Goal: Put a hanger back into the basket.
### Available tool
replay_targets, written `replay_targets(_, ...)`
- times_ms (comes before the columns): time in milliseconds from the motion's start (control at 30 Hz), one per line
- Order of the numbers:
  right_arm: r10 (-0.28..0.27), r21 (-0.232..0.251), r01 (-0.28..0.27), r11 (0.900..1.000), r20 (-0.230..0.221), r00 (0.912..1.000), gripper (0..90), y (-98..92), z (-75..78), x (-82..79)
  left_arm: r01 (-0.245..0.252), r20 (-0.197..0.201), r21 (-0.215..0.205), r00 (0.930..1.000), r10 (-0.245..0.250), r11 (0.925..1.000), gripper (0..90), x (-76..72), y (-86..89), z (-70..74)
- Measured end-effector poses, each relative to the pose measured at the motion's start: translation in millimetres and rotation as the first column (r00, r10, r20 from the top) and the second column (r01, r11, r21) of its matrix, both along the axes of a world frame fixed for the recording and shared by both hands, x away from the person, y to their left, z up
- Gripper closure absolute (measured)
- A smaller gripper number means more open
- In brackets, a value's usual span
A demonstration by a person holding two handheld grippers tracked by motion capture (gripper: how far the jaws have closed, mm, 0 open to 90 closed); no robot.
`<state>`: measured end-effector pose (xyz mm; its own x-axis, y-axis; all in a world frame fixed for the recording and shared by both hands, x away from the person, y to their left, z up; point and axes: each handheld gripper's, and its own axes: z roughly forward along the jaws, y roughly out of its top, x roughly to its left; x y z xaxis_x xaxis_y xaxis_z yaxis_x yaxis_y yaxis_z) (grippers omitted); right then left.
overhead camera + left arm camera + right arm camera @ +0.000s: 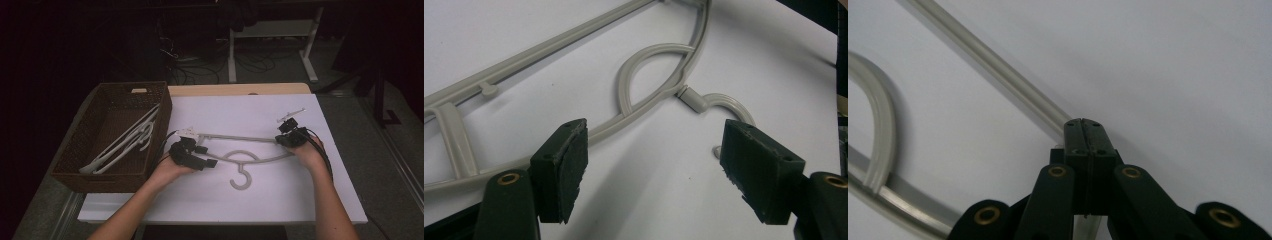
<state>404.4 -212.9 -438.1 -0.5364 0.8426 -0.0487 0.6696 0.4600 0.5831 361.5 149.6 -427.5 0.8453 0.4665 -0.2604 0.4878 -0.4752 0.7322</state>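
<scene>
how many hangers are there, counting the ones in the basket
3, maybe more. One grey hanger lies flat on the white table, between the two grippers. Two white hangers lean inside the brown basket at the table's left; others could be hidden beneath them.

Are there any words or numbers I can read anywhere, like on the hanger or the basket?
None: no word, number, label or sign can be read in these pictures. The grey hanger is plain plastic, the brown woven basket bears no tag, the white sheet on the table is blank, and the black pads of the left gripper show only screw holes.
</scene>
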Motion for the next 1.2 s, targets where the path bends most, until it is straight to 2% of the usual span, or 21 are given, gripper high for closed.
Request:
replay_targets(333, -0.066, 0.041, 0.065, 0.997, 0.014, 0.9977, 89.2, -9.3, 1.3, 6.2, 0.005, 0.001, 0.009, 1.0000, -0.005, 0.9999, 27.5, 0.3, -1.4, -1.2)
replay_targets(533, -0.074, 0.021, 0.074, 0.997, 0.000, 0.9973, 89.2, -9.0, -3.1, 7.4, 0.006, 0.001, 0.011, 1.0000, -0.006, 0.9999, 27.5, -0.1, -2.0, -1.6)
replay_targets(633, -0.079, 0.029, 0.080, 0.996, -0.006, 0.9968, 89.2, -9.7, -6.2, 8.5, 0.008, 0.003, 0.012, 1.0000, -0.008, 0.9999, 27.5, -0.4, -2.6, -1.6)
replay_targets(767, -0.088, 0.016, 0.088, 0.996, -0.019, 0.9959, 89.3, -7.5, -8.8, 11.0, 0.008, 0.010, 0.026, 0.9999, -0.009, 0.9996, 27.5, -0.3, -3.9, -2.4)
replay_targets(867, -0.091, -0.001, 0.091, 0.996, -0.029, 0.9954, 89.4, -5.4, -8.5, 12.8, 0.011, 0.031, 0.046, 0.9994, -0.012, 0.9989, 27.9, 0.1, -5.9, -2.1)
replay_targets(1000, -0.095, 0.002, 0.096, 0.995, -0.045, 0.9944, 89.6, -5.8, -8.1, 14.6, 0.015, 0.071, 0.086, 0.9973, -0.021, 0.9962, 29.2, 2.8, -11.6, -1.6)
replay_targets(1133, -0.097, -0.001, 0.098, 0.995, -0.057, 0.9936, 89.8, -5.2, -7.6, 16.5, 0.019, 0.126, 0.146, 0.9913, -0.037, 0.9891, 31.7, 9.7, -20.9, -3.5)
replay_targets(1200, -0.102, -0.034, 0.101, 0.994, -0.050, 0.9935, 89.8, -2.4, -8.3, 17.8, 0.033, 0.138, 0.174, 0.9888, -0.057, 0.9841, 33.7, 13.4, -25.9, -5.8)
